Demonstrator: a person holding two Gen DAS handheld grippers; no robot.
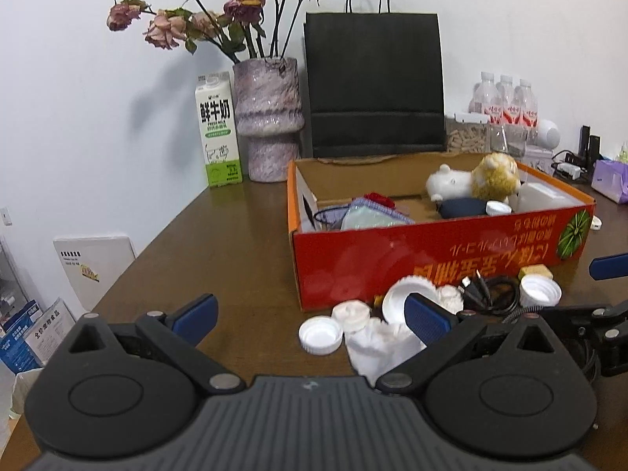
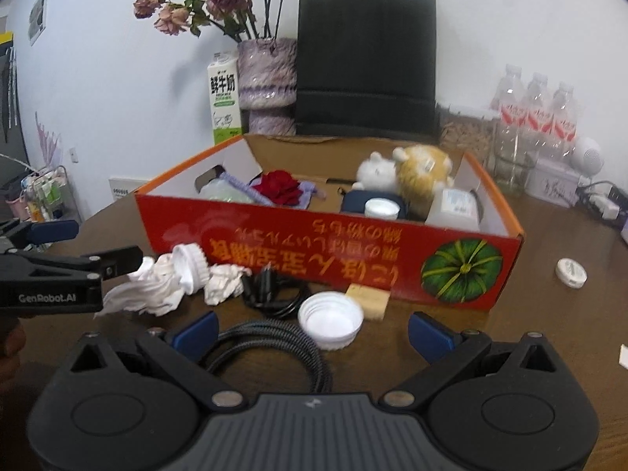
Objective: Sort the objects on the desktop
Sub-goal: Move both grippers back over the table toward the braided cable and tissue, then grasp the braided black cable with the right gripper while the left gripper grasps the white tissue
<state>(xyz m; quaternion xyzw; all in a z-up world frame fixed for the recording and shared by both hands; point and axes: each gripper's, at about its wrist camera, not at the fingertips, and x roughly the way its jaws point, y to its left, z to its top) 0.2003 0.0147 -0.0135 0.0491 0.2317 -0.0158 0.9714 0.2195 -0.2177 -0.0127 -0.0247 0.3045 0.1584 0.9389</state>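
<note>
Left claw [image 1: 310,316]: yours hangs low over the desk [image 1: 219,235], fingers spread wide, gripping nothing; a white cap [image 1: 320,334] and crumpled tissue [image 1: 382,343] lie between its blue pads.
Right claw [image 2: 312,331]: yours is also splayed and empty; a large white lid [image 2: 330,320] sits in the gap at 12 o'clock, with a braided cable [image 2: 271,347] looping toward 11.
Box [image 2: 314,251]: the red carton stands open at 12 o'clock; inside, a plush toy [image 2: 408,174] at 1 o'clock and a red fabric flower [image 2: 280,186] toward 11.
Loose items: tissue, a ribbed white cap [image 2: 192,265], a black cord [image 2: 271,294] and a tan block [image 2: 371,300] crowd against the box's front; a small round tin [image 2: 571,272] lies well apart at 3 o'clock.
Backdrop: a black paper bag [image 1: 373,86], a vase of dried roses [image 1: 269,117] and a milk carton [image 1: 218,129] line the wall.
</note>
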